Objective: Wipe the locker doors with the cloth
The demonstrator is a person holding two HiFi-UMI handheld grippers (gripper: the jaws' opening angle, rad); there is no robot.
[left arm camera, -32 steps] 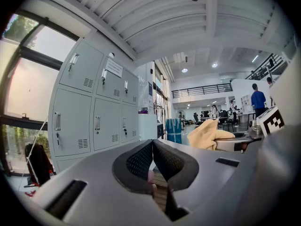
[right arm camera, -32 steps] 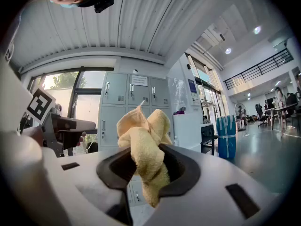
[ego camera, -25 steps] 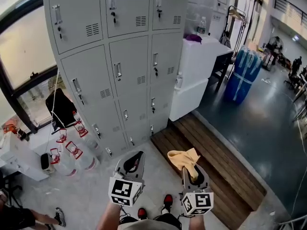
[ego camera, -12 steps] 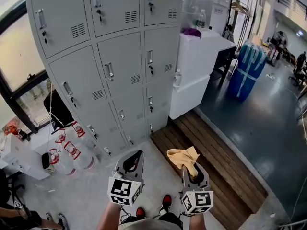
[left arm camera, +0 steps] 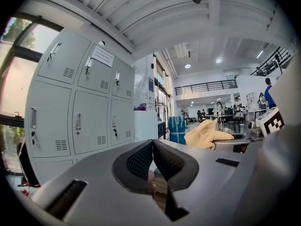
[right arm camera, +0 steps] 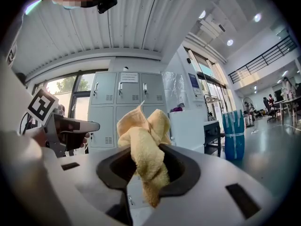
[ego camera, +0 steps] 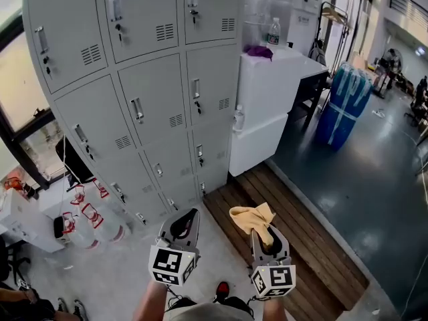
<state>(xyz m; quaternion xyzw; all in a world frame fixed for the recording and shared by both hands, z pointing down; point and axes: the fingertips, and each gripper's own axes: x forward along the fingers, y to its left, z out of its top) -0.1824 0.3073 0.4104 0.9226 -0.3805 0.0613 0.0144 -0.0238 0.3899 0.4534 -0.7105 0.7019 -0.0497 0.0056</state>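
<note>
Approach step: your right tongs [ego camera: 263,233] clamp cloth [ego camera: 250,217]; left tongs [ego camera: 190,217] pinched together, empty. Next: step up to locker doors [ego camera: 158,102].

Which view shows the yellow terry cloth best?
The right gripper view: the yellow terry cloth fills the centre, pinched between the right gripper's jaws. The head view shows it small, bunched above that gripper; the left gripper view shows it small at the right.
</note>
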